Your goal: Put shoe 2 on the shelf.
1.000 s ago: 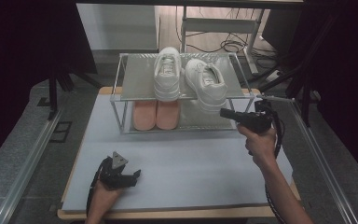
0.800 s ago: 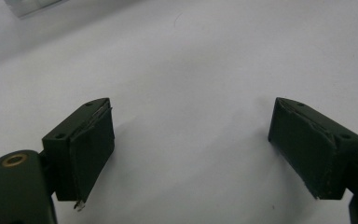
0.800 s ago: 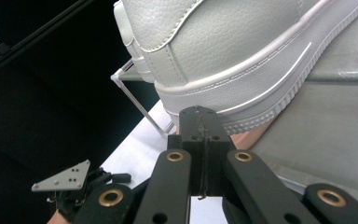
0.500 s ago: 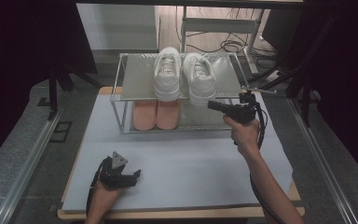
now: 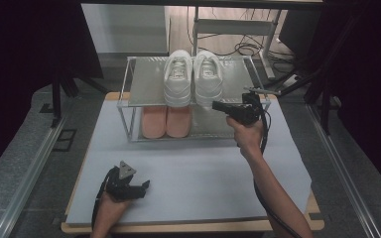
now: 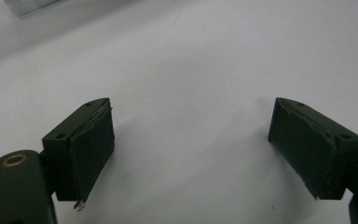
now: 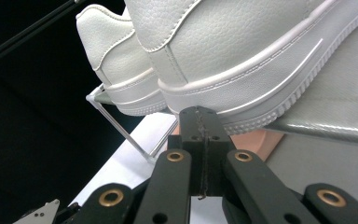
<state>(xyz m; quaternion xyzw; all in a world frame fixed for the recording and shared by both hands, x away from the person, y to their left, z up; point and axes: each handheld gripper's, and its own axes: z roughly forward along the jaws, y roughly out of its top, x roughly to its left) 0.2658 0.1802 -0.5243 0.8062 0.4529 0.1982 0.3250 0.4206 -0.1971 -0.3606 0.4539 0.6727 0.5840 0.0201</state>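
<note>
Desk [image 5: 278, 198]: covered by a pale sheet, with a wooden edge showing at the near side.
Shoe rack [image 5: 144, 89]: a two-level metal-framed rack standing at the far part of the desk.
White sneakers [image 5: 177, 79]: a pair side by side on the rack's top shelf, heels toward the person; in the right gripper view the nearer white sneaker [image 7: 242, 51] fills the upper frame, its heel sole resting on the shelf edge.
Pink shoes [image 5: 166, 121]: a pair on the lower shelf, directly under the white pair.
Right gripper [image 5: 217, 105]: held up at the rack's front right, level with the top shelf, pointing left at the heel of the right-hand sneaker. In its own view [image 7: 199, 112] the two black jaws are pressed together with nothing between them, tips just below the sneaker's sole; whether they touch it I cannot tell.
Left gripper [image 5: 143, 187]: low over the near left part of the desk, well apart from the rack. In its own view [image 6: 191, 140] the jaws stand wide apart over the bare sheet, holding nothing.
</note>
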